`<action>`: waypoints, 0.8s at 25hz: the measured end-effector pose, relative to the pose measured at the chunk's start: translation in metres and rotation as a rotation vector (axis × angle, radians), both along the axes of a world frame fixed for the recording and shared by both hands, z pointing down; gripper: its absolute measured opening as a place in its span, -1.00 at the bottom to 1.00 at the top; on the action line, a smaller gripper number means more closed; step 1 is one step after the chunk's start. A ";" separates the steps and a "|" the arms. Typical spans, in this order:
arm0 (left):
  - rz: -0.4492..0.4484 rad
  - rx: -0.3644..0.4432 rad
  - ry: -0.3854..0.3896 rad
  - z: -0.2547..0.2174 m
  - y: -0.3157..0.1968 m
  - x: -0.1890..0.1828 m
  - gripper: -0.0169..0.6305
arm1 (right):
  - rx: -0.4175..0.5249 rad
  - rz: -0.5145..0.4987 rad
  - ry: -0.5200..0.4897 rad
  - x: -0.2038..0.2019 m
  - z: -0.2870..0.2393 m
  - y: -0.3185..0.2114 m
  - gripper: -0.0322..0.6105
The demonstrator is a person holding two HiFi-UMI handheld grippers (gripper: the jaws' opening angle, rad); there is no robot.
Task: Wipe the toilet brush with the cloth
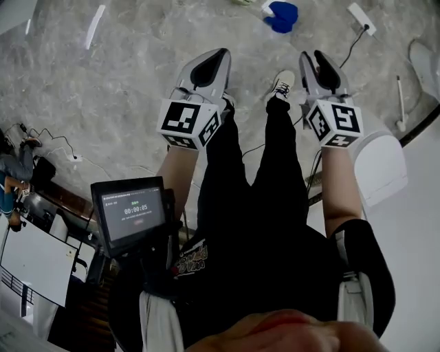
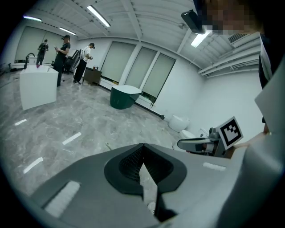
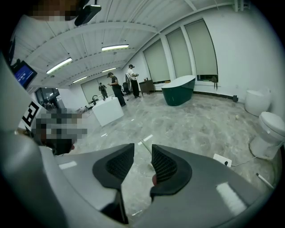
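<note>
A blue cloth [image 1: 282, 15] lies crumpled on the marble floor ahead of the person's feet. At the far right a thin white rod with a small base [image 1: 399, 103] stands on the floor; it may be the toilet brush. My left gripper [image 1: 218, 55] hangs over the person's left leg, its jaws shut tip to tip with nothing in them [image 2: 142, 149]. My right gripper [image 1: 313, 56] hangs over the right leg, well short of the cloth. Its jaws [image 3: 142, 156] stand open with only floor showing between the ribbed pads.
A white toilet [image 1: 382, 165] stands close at the right, with a power strip [image 1: 361, 16] and cable on the floor near the cloth. A screen [image 1: 132, 210] hangs at the person's waist. Farther off stand a green bathtub [image 3: 178, 91], a white counter [image 2: 38, 84] and several people.
</note>
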State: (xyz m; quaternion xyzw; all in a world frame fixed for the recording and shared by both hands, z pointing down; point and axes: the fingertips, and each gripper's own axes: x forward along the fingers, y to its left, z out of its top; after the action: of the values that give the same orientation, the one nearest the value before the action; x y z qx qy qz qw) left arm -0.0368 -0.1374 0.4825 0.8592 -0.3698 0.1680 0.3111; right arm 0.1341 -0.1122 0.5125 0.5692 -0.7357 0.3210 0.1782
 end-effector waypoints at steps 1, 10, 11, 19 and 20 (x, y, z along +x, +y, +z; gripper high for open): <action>-0.009 0.002 -0.007 0.020 -0.003 0.011 -0.94 | -0.013 0.000 -0.006 0.014 0.029 -0.005 -0.53; -0.045 0.067 -0.100 0.076 -0.027 -0.002 -0.93 | -0.040 -0.098 0.047 0.016 0.106 -0.041 -0.53; -0.049 0.069 -0.101 0.098 -0.024 0.002 -0.93 | -0.037 -0.106 0.047 0.020 0.128 -0.041 -0.53; -0.051 0.133 -0.070 0.203 -0.031 0.009 -0.93 | 0.010 -0.163 0.073 0.017 0.253 -0.046 -0.49; -0.062 0.132 -0.049 0.205 -0.034 0.010 -0.93 | 0.003 -0.163 0.081 0.019 0.266 -0.047 -0.45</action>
State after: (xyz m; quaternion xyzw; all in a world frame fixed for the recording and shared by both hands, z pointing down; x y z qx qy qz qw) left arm -0.0270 -0.1714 0.6878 0.8616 -0.4141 0.1543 0.2496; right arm 0.1531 -0.1597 0.7784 0.5203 -0.7722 0.2808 0.2325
